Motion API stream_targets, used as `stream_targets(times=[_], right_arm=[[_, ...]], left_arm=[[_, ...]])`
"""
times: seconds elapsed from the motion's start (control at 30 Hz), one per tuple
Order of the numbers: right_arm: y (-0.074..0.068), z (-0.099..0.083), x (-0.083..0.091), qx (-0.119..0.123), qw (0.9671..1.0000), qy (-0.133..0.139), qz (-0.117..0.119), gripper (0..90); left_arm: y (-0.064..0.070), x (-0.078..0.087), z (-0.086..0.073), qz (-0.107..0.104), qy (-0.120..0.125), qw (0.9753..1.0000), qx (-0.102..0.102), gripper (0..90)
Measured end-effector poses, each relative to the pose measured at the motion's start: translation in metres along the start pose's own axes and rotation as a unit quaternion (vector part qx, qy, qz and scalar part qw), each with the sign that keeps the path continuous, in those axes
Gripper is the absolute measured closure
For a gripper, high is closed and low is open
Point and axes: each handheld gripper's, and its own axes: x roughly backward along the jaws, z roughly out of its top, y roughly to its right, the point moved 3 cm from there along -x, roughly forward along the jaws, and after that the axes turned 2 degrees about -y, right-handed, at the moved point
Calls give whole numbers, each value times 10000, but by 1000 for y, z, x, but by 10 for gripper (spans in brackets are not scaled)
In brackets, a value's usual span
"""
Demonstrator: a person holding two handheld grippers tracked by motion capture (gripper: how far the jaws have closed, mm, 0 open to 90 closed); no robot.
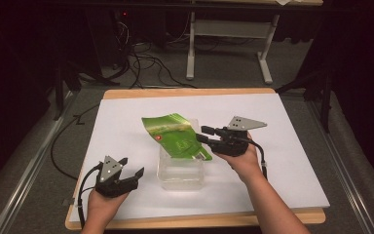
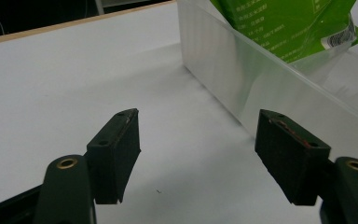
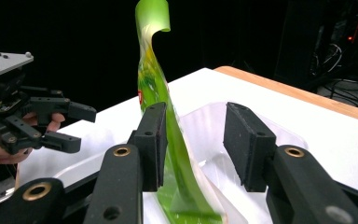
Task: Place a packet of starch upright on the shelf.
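Two things could go wrong here, as we judge it: the green pouch (image 1: 175, 135) could tip off the rim of the clear plastic container (image 1: 181, 176) onto the white board (image 1: 126, 122), or the container could skid when either tong nudges it. We see the pouch leaning half in the container, its lower end down inside and its upper end sticking out past the far rim, bent over at the top in the right gripper view (image 3: 156, 70). The right gripper (image 1: 203, 135) has its jaws apart with the pouch standing between them; the film runs close along one pad, but whether it touches we cannot tell, and nothing is pinched. So nothing we can see holds the pouch up, and it is thin and floppy enough to slide or fold. The left gripper (image 1: 131, 166) also stands wide open, low on the board just beside the container's near wall (image 2: 242, 88), holding nothing; a careless push from it would shift the light, empty-looking tub. The pouch itself is glossy, bright green with pale print and a small red mark, flat and nearly empty by its look.
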Motion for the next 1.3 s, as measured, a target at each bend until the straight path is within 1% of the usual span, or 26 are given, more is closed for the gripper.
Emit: stream_targets(times=[0.13,0.2,0.23,0.27,0.3,0.33,0.37,0.4,0.43,0.47,0.53,0.57,0.6,0.63,0.67,0.77,0.8,0.87,0.97,1.03,1.07,1.1,1.13,1.23,1.27,1.3], right_arm=[[-1,-5,12,35,9998,-41,-171,600],[0,-8,17,8,9997,-42,-246,605],[0,-11,20,-27,9995,-27,-310,608],[2,-17,23,-101,9991,-23,-401,615],[2,-17,23,-101,9991,-23,-401,615],[4,-22,25,-131,9981,-136,-581,633],[4,-22,25,-131,9981,-136,-581,633],[5,-27,27,-225,9972,-172,-691,679],[5,-27,27,-225,9972,-172,-691,679],[6,-29,27,-248,9965,-229,-764,707],[5,-36,24,-268,9951,-428,-845,790],[4,-40,20,-245,9942,-566,-885,838],[3,-41,18,-229,9932,-640,-942,858],[1,-44,12,-200,9918,-735,-1031,889],[0,-46,9,-260,9908,-794,-1066,900],[-3,-49,0,-226,9883,-882,-1227,900],[-4,-50,-2,-218,9871,-904,-1306,900],[-5,-50,-5,-244,9851,-907,-1438,900],[-6,-54,-12,-229,9824,-1035,-1536,900],[-7,-57,-19,-263,9811,-1097,-1573,900],[-8,-58,-22,-287,9803,-1102,-1612,900],[-8,-58,-22,-287,9803,-1102,-1612,900],[-8,-58,-24,-288,9805,-1097,-1607,900],[-9,-59,-31,-259,9799,-1171,-1593,900],[-11,-60,-36,-224,9796,-1213,-1588,900],[-11,-60,-36,-224,9796,-1213,-1588,900]], left_arm=[[-1,-1,1,-23,55,9999,96,348],[-1,-1,2,-42,103,9998,162,354],[-1,0,2,-56,119,9997,188,371],[-2,-1,2,-88,145,9995,251,406],[-2,-1,3,-100,156,9995,274,406],[-3,-3,3,-119,196,9992,340,459],[-3,-4,4,-164,202,9990,372,459],[-4,-7,5,-235,198,9984,470,528],[-6,-10,6,-278,174,9979,552,528],[-7,-14,9,-399,151,9964,729,574],[-6,-22,13,-499,112,9949,874,698],[-4,-25,15,-493,85,9949,875,757],[0,-32,18,-391,46,9956,855,799],[3,-37,20,-295,3,9960,845,900],[6,-43,22,-242,-36,9961,842,900],[12,-58,21,-203,-85,9967,784,900],[14,-62,20,-224,-105,9966,781,900],[17,-67,18,-273,-100,9965,785,900],[20,-70,17,-447,-42,9951,878,900],[22,-72,17,-519,-19,9948,871,900],[25,-73,17,-598,-33,9946,852,900],[25,-73,17,-598,-33,9946,852,900],[27,-74,16,-556,-56,9949,837,900],[26,-75,15,-607,-68,9940,902,900],[27,-74,14,-584,-67,9939,930,900],[27,-74,14,-584,-67,9939,930,900]])
